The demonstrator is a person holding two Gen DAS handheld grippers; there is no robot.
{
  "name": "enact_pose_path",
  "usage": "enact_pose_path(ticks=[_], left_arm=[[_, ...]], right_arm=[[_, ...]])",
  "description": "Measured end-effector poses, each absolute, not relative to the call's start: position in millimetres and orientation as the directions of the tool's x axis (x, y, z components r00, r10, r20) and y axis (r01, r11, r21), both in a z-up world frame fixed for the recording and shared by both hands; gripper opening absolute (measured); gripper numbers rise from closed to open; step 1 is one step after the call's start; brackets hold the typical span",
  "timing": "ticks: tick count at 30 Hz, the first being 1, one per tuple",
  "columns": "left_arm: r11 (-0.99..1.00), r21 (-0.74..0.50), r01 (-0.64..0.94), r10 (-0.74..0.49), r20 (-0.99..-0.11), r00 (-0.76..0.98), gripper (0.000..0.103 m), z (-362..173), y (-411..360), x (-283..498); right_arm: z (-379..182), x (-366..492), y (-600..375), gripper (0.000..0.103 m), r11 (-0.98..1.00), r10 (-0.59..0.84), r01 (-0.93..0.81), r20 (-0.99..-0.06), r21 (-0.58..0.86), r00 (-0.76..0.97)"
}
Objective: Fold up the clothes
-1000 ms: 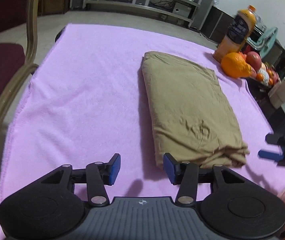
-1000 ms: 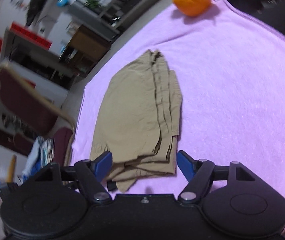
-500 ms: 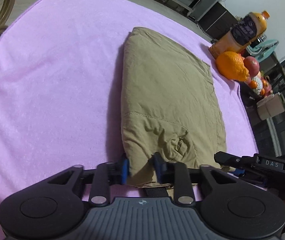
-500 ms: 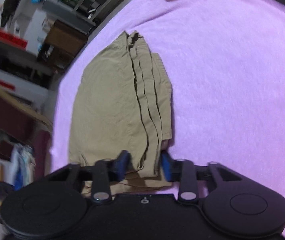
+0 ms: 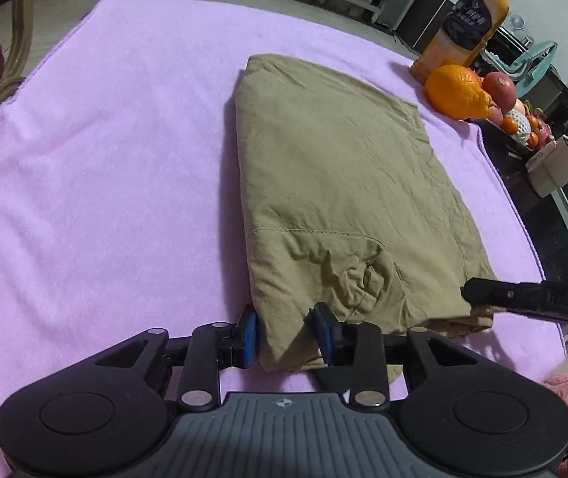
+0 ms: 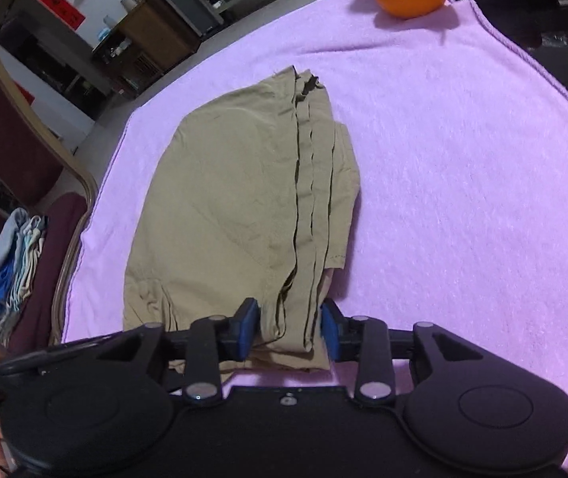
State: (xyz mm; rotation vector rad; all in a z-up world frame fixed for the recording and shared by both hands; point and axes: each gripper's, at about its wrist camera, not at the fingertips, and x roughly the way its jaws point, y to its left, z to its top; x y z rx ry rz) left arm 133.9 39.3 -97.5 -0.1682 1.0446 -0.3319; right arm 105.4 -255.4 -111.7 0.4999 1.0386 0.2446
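Note:
A khaki garment lies folded on the pink towel that covers the table. My left gripper sits at its near left corner. That corner bunches up between the blue pads, which touch it on both sides while the jaws are opening. My right gripper holds the near right corner of the garment, where several stacked layers fill the gap between its pads. Its jaws are opening too. In the left wrist view the right gripper's finger shows over the garment's right edge.
An orange, an apple and a juice bottle stand at the towel's far right edge. More fruit sits in a tray beyond the edge. A chair with clothes piled on its seat stands to the left of the table.
Both grippers moved in onto the garment's near corners and closed on them. Since half a second ago both pairs of pads stand wider apart, with the cloth still between them.

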Motion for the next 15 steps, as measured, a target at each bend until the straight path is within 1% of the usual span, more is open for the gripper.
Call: enact_pose_path(ticks=[1,2,5,8,9,11,12,14,15], left_arm=[[0.937,-0.287,0.2,-0.349,-0.803,0.482,0.031,-87.0,41.5,129.1],[0.936,-0.281,0.212,-0.351,-0.788,0.506,0.024,-76.6,43.8,124.3],[0.928,-0.278,0.247,-0.372,-0.73,0.574,0.025,-44.4,48.8,114.5],[0.93,-0.253,0.268,-0.368,-0.676,0.639,0.025,-17.3,47.6,116.2],[0.93,-0.24,0.277,-0.366,-0.662,0.654,0.027,-12.2,43.8,119.5],[0.933,-0.212,0.291,-0.356,-0.655,0.666,0.028,-11.1,32.9,128.6],[0.933,-0.199,0.3,-0.354,-0.663,0.66,0.028,-16.9,25.9,133.2],[0.933,-0.161,0.322,-0.341,-0.684,0.645,0.028,-35.1,10.6,140.9],[0.934,-0.132,0.331,-0.325,-0.696,0.64,0.027,-47.3,3.1,143.2]], right_arm=[[-104.4,101.7,-258.9,0.038,0.859,0.422,0.037,-0.748,0.51,0.512],[-94.4,98.8,-265.1,0.042,0.851,0.424,0.04,-0.729,0.524,0.537],[-52.7,94.1,-277.5,0.048,0.843,0.434,-0.015,-0.663,0.538,0.61],[-8.0,97.8,-272.0,0.052,0.878,0.411,-0.117,-0.608,0.464,0.679],[5.2,100.1,-269.5,0.056,0.889,0.403,-0.146,-0.59,0.434,0.699],[22.1,109.8,-261.3,0.061,0.911,0.38,-0.191,-0.565,0.364,0.733],[23.7,116.2,-257.9,0.061,0.918,0.372,-0.205,-0.559,0.339,0.741],[13.7,129.2,-250.9,0.061,0.929,0.355,-0.214,-0.562,0.301,0.747],[2.1,134.7,-247.6,0.056,0.933,0.347,-0.214,-0.572,0.288,0.743]])
